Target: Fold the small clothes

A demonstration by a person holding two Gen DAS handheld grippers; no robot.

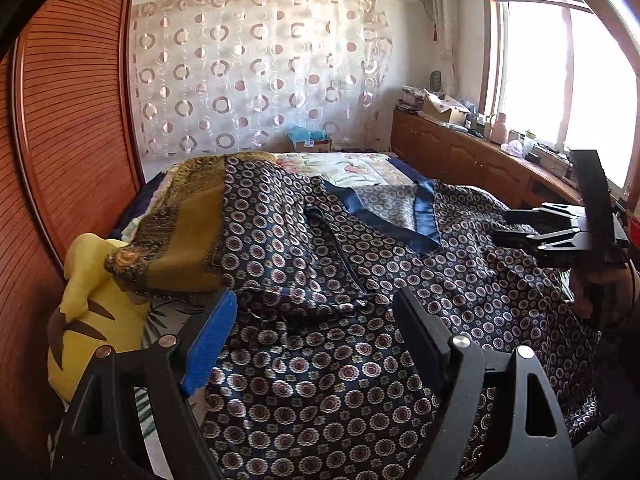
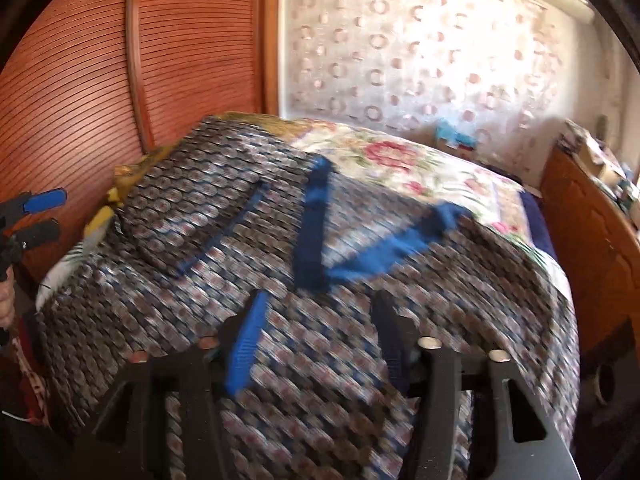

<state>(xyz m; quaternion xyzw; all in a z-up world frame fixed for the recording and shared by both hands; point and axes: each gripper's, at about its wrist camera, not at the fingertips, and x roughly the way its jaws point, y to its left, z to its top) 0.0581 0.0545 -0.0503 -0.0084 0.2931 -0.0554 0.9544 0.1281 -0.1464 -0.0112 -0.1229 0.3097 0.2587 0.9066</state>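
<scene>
A dark blue silky garment [image 1: 320, 312] with a small flower-ring print and plain blue trim [image 1: 424, 216] lies rumpled across the bed. It also shows, motion-blurred, in the right wrist view [image 2: 320, 280]. My left gripper [image 1: 316, 320] is open just above its near part, holding nothing. My right gripper [image 2: 320, 320] is open over the cloth's near edge; it also shows in the left wrist view [image 1: 508, 226] at the right. The left gripper shows at the left edge of the right wrist view [image 2: 44, 216].
A mustard patterned scarf [image 1: 180, 248] lies over a yellow plush toy [image 1: 92, 320] at the left. A floral bedspread [image 2: 420, 168] covers the bed. A wooden wardrobe [image 1: 72, 120] stands left, a low wooden cabinet [image 1: 460, 156] with clutter right.
</scene>
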